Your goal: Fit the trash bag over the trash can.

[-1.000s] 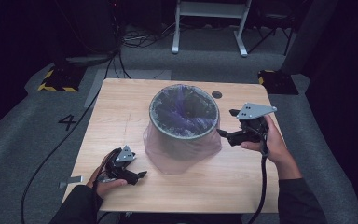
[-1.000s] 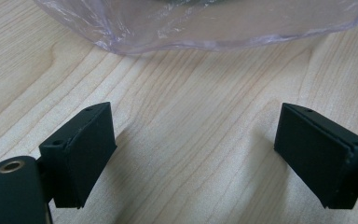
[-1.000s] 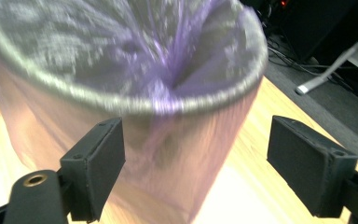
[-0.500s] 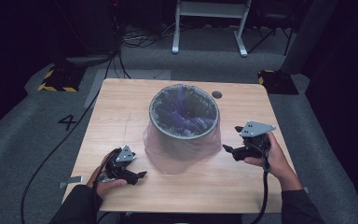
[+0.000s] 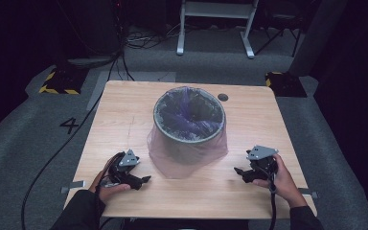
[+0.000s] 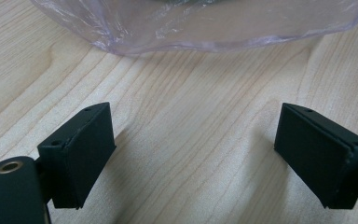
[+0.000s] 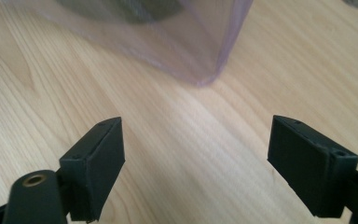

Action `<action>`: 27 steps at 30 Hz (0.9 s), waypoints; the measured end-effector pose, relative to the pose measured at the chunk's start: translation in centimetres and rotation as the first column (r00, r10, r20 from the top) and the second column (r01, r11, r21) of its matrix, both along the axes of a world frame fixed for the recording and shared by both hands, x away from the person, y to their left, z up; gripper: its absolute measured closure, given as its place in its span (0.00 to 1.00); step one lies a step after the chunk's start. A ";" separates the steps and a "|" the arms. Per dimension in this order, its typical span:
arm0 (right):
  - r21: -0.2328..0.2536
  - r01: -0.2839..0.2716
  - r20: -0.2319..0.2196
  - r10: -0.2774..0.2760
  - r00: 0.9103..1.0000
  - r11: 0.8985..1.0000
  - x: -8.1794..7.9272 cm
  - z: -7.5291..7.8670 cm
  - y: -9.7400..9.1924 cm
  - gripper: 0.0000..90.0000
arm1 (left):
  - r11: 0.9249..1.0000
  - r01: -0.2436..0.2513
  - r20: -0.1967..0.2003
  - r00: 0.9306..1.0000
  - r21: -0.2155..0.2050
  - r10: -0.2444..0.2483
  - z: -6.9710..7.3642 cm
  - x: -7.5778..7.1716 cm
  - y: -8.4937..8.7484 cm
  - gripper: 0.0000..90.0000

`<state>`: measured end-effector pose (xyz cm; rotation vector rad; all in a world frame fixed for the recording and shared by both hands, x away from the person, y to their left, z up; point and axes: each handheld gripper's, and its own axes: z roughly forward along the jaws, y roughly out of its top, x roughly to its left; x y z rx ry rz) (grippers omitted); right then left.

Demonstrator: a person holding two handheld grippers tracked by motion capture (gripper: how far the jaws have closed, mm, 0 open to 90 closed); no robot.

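**Both grippers rest low and open on either side of the lined bin**

Nearest the person, at the front edge of the table [image 5: 124, 115], the left hand [image 5: 106, 184] holds the left gripper [image 5: 143, 180] low over the wood, pointing toward the table's middle. In the left gripper view its jaws stand wide apart with bare wood grain between them and nothing held; the crumpled edge of the bag [image 6: 200, 28] lies just ahead, clear of the jaws.

On the other side, the right hand [image 5: 280, 179] holds the right gripper [image 5: 238, 171] near the front right of the table, pointing inward toward the bin. Its jaws are also spread wide and empty in the right gripper view, where a corner of the bag reaches down to the wood a little ahead of them.

Between the two grippers and farther back, the bin [image 5: 189, 117] stands upright at the middle of the table. A thin purple-tinted bag lines it, folded over the rim and draped down the outside to the tabletop.

Beyond the bin, a small dark round hole [image 5: 223, 97] sits in the tabletop near the far edge. Past the table lie grey floor, cables and a white stand [image 5: 215, 19].
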<state>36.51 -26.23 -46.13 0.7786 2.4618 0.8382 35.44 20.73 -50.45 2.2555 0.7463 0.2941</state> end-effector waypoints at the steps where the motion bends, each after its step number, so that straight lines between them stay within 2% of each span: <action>1: 0.006 0.003 -0.009 -0.003 1.000 1.000 -0.1 -0.4 -0.2 0.21 | 1.000 0.000 0.000 1.000 0.000 0.000 0.0 0.0 0.0 0.13; 8: 0.041 0.042 -0.059 -0.039 0.997 0.998 -1.1 -2.5 -1.8 0.21 | 1.000 -0.002 0.001 1.000 0.001 0.002 0.0 0.0 0.0 0.13; 10: 0.061 0.048 -0.062 -0.044 0.997 0.997 -1.6 -3.1 -2.3 0.21 | 1.000 -0.003 0.002 1.000 0.002 0.003 0.0 0.0 0.0 0.13; 12: 0.108 0.056 -0.074 -0.048 0.996 0.993 -2.0 -3.4 -2.9 0.21 | 1.000 -0.003 0.002 1.000 0.002 0.003 0.0 0.0 0.0 0.13; 16: 0.163 0.085 -0.086 -0.071 0.994 0.983 -2.9 -3.9 -4.2 0.20 | 1.000 -0.002 0.001 1.000 0.002 0.002 0.0 0.0 0.0 0.13; 19: 0.209 0.117 -0.084 -0.101 0.991 0.971 -3.6 -4.3 -4.9 0.20 | 1.000 -0.002 0.001 1.000 0.001 0.002 0.0 0.0 0.0 0.13; 27: 0.208 0.164 -0.086 -0.149 0.985 0.964 -4.8 -4.3 -5.6 0.20 | 1.000 0.003 0.000 1.000 0.001 -0.003 0.0 0.0 0.0 0.12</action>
